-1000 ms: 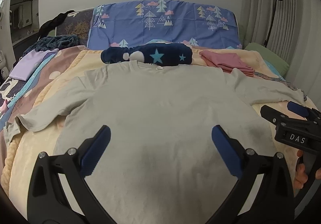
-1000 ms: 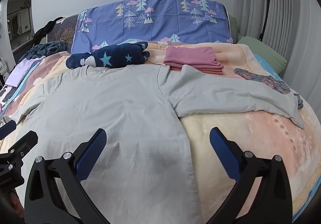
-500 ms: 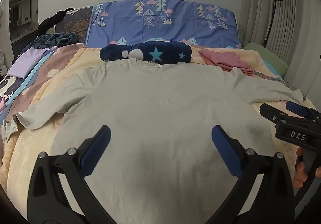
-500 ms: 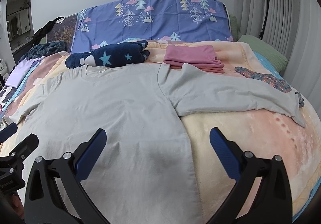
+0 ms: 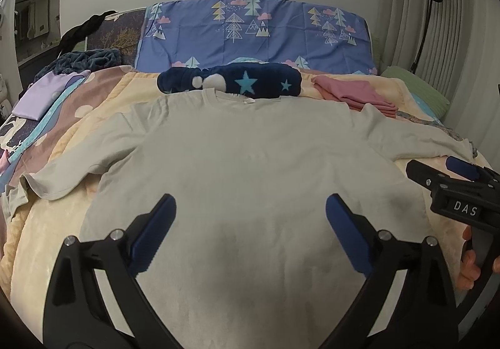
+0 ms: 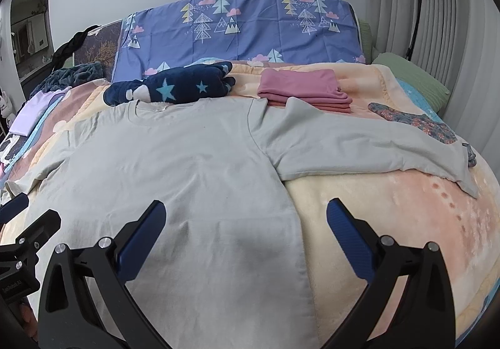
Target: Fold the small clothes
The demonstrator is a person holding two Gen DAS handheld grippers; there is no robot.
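A light grey long-sleeved shirt lies flat on the bed, neck away from me, both sleeves spread out; it also shows in the right wrist view. My left gripper is open and empty above the shirt's lower middle. My right gripper is open and empty above the shirt's right side seam; it also shows at the right edge of the left wrist view. The left gripper's tip shows at the left edge of the right wrist view.
A peach blanket covers the bed. A folded pink stack, a navy star garment and a floral piece lie beyond the shirt. A lilac item lies far left. A blue patterned pillow stands behind.
Both grippers have drifted slightly; the view has shifted a little. The shirt has not moved and both grippers stay open.
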